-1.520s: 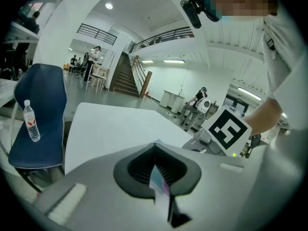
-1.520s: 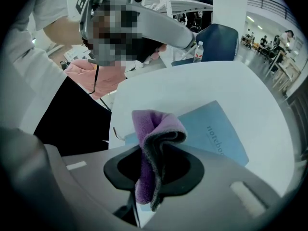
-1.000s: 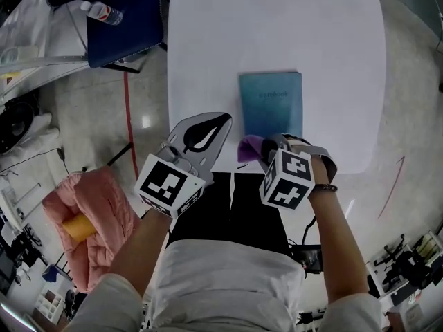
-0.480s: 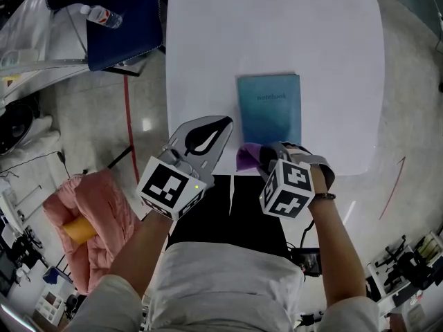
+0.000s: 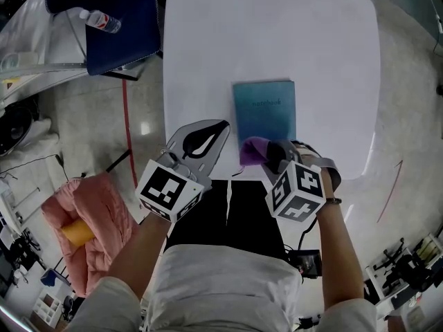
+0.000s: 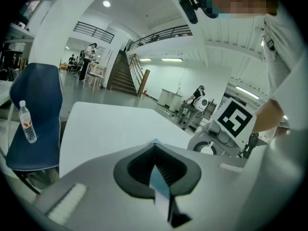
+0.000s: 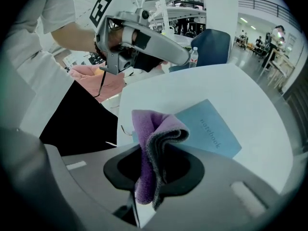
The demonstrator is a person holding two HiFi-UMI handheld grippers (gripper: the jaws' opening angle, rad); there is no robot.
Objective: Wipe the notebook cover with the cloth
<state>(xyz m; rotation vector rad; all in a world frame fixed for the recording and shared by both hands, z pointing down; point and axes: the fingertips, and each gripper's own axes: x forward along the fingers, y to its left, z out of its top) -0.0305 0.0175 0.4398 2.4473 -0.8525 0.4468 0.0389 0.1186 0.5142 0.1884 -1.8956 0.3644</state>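
Note:
A teal notebook (image 5: 264, 111) lies flat on the white table (image 5: 277, 33), near its front edge. My right gripper (image 5: 268, 155) is shut on a folded purple cloth (image 5: 252, 149), which hangs at the notebook's near left corner. In the right gripper view the cloth (image 7: 153, 129) stands pinched between the jaws, with the notebook (image 7: 208, 133) just beyond it. My left gripper (image 5: 220, 126) is shut on nothing, over the table's front edge left of the notebook. In its own view the left gripper (image 6: 155, 144) points across the bare table (image 6: 110, 124).
A blue chair (image 5: 121, 19) with a water bottle (image 5: 101, 21) on it stands off the table's far left corner. A pink heap of fabric (image 5: 97, 216) lies on the floor at the left. The person's body is close against the table's front edge.
The right hand has drawn back slightly toward the body while the cloth stays at the notebook's near corner. The left gripper has hardly moved.

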